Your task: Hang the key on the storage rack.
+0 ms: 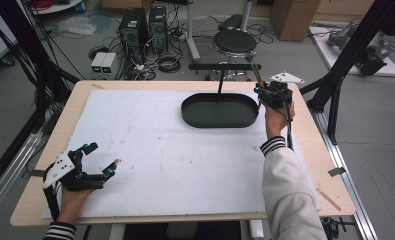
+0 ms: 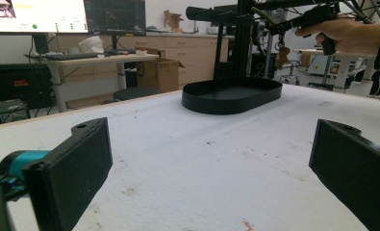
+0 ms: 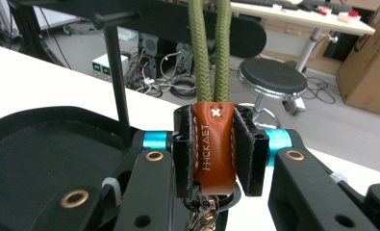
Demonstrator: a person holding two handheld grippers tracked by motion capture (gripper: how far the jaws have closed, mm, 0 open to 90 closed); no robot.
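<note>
Right gripper (image 3: 214, 159) clamps the keychain's brown leather tab (image 3: 214, 144), green cord loop (image 3: 209, 48) rising straight up, just right of the tray (image 1: 220, 117) and near its stand's crossbar (image 1: 225, 66), probably the hanging spot. Left gripper (image 1: 102, 160) sits wide open and empty, well apart from the tray.

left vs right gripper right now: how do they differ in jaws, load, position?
Jaws: the left gripper is spread wide open; the right gripper is closed.
Load: the left gripper is empty; the right gripper clamps the brown leather tab of an olive cord loop.
Position: the left gripper is at the table's near left, low over the white mat; the right gripper is held up beside the black tray.
Shared: both handheld, black jaws.
</note>
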